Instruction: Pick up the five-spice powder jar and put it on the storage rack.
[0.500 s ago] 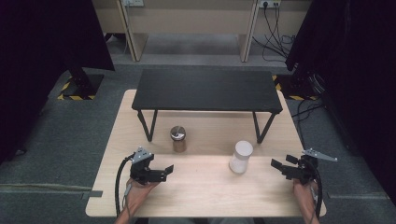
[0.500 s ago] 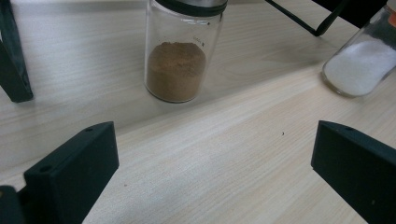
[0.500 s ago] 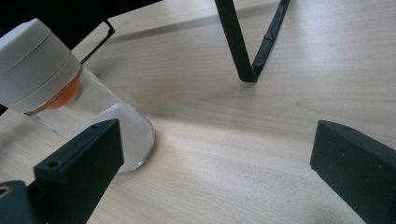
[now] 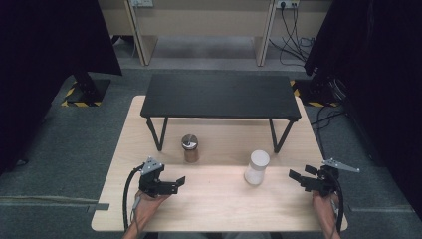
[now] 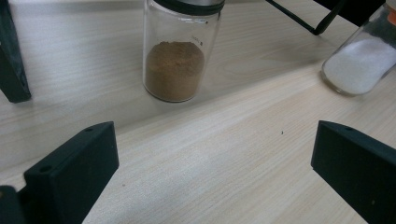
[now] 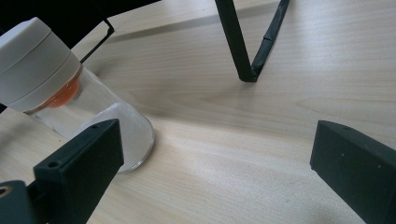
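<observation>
High view: a light wooden table [image 4: 219, 209] carries a low black stand [image 4: 220, 95] across its upper half. In front of the stand, upright and well apart, are a glass jar of brown powder [image 4: 189, 148] just left of centre and a white-capped jar of white powder [image 4: 257, 168] right of centre. The left gripper [image 4: 174, 185] sits at lower left, the right gripper [image 4: 297, 179] at lower right, each with its jaws spread and nothing between them. The brown jar lies up and right of the left gripper; the white jar lies left of the right gripper and looks the nearer pairing.

Left gripper view: the two black jaws rise from the bottom corners, wide apart over bare wood. The brown-powder jar [image 5: 176, 60] stands upright at upper centre, ahead of the gap and slightly left of its middle, well clear of the jaws. The white jar [image 5: 359, 60] sits at the upper right edge.

Right gripper view: the jaws are released and empty. The white jar [image 6: 60, 88] leans across the upper left of the frame, just beyond the left jaw, outside the gap. I judge this gripper must swing toward it before closing.
</observation>
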`<action>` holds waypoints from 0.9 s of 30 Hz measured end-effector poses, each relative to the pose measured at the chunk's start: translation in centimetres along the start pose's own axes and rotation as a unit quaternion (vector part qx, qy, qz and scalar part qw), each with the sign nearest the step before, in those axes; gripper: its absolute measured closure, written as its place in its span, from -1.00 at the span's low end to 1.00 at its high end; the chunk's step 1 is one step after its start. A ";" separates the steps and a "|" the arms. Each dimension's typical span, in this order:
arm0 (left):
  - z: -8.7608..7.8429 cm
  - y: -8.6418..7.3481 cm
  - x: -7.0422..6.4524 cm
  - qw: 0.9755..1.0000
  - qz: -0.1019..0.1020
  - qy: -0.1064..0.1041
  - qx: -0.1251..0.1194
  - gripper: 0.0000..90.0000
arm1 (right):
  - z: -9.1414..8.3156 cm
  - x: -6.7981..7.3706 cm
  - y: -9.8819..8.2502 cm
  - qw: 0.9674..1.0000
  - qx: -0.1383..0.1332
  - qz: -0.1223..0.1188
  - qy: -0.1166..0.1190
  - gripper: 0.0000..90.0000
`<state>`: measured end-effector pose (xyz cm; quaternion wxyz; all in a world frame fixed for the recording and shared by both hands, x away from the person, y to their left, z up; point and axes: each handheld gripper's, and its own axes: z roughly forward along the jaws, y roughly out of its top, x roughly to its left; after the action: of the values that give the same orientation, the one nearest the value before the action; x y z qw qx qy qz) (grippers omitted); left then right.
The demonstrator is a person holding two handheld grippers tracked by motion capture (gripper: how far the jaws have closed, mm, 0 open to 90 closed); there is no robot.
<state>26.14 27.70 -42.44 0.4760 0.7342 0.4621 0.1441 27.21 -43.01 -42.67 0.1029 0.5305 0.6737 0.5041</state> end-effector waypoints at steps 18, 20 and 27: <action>0.0 -0.2 0.0 1.000 0.002 -0.004 -0.005 -1.00 | 0.0 0.0 0.0 1.000 0.000 -0.001 -0.001 -0.94; 0.0 -0.2 0.0 1.000 0.001 -0.004 -0.005 -1.00 | 0.0 0.0 0.0 1.000 0.000 -0.001 -0.001 -0.94; 0.0 -0.2 0.0 1.000 0.001 -0.003 -0.005 -1.00 | 0.0 0.1 0.0 1.000 0.001 -0.001 -0.001 -0.94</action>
<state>26.03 27.71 -42.59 0.4812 0.7324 0.4594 0.1447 27.19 -42.95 -42.61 0.1037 0.5308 0.6743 0.5028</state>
